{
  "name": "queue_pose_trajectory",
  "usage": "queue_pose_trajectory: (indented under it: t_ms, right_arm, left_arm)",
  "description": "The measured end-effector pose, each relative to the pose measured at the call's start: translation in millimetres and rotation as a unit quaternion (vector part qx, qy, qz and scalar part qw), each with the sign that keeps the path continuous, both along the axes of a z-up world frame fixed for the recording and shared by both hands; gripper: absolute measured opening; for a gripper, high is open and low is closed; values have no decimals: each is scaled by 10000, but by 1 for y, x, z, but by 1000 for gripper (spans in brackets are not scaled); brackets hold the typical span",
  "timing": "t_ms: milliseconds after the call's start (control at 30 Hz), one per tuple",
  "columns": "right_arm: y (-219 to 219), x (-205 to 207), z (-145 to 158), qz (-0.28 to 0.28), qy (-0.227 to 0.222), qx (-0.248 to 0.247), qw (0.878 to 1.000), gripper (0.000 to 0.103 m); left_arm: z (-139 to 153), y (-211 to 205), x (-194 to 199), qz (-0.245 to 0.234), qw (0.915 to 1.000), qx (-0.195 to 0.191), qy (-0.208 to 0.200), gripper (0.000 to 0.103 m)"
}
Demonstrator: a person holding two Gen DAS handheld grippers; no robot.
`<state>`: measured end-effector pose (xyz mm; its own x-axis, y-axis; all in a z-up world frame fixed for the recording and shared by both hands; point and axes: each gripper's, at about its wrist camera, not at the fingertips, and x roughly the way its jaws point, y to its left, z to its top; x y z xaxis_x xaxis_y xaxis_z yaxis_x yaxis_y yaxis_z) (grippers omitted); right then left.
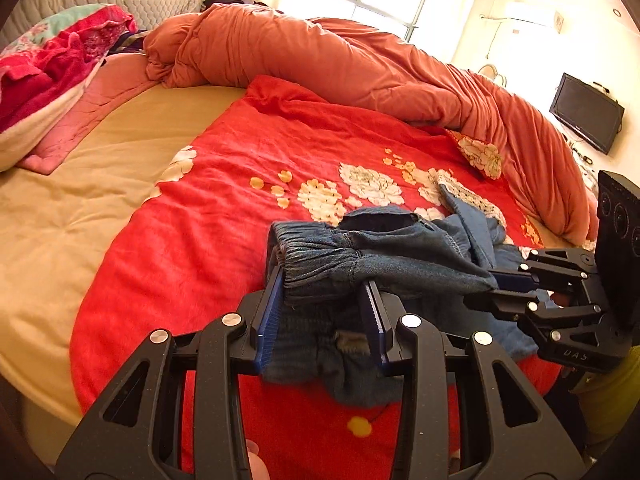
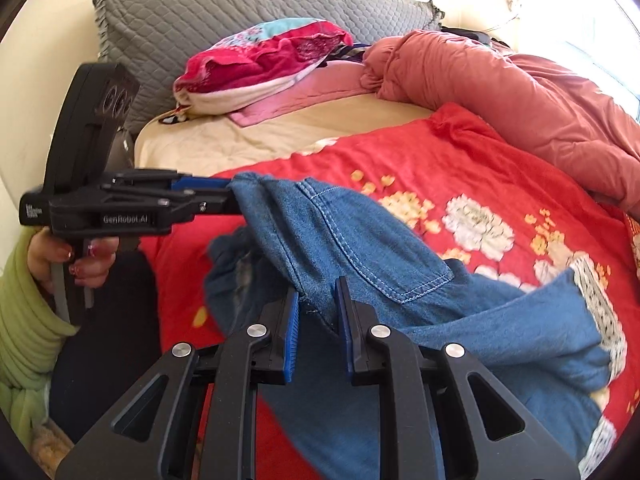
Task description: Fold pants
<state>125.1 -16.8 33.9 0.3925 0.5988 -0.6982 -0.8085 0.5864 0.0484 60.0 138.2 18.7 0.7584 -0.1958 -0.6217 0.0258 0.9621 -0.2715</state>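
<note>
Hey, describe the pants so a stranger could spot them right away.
Find the bed's red floral blanket. Near its front edge lie the blue denim pants, held up at the waistband by both grippers. Their white lace cuffs match nothing else there.

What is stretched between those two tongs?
The denim pants: in the right wrist view, the fabric runs from the left tongs to the right tongs, lifted above the red floral blanket.

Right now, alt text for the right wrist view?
The right gripper pinches blue denim pants above a red floral blanket, while the left gripper clamps their far edge. A grey headboard cushion stands behind.
</note>
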Motion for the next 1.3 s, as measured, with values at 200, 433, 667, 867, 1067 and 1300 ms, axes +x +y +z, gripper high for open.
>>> queue_pose_trajectory:
  t_ms: [200, 433, 667, 867, 1067, 1300]
  right_arm:
    - [0, -22, -19, -28, 185, 21, 9998, 16]
    - [5, -38, -37, -85, 297, -85, 9995, 16]
    - [8, -44, -45, -125, 342, -114, 9993, 19]
    - [6, -43, -47, -189, 410, -18, 9990, 19]
    - [-11, -48, -31, -165, 464, 217, 9985, 38]
    - [-43, -35, -7, -857, 267, 543, 9945, 47]
  left_arm:
    - [-14, -6, -16, 2, 9995, 109, 286, 29]
    - [-27, 1, -30, 241, 9981, 98, 552, 29]
    - [5, 4, -49, 341, 9992, 104, 156, 29]
    - [29, -33, -14, -156, 9998, -87, 28, 29]
    - [-4, -63, 23, 80, 9932, 868, 772, 29]
    - [-20, -48, 4, 216, 9915, 857, 953, 29]
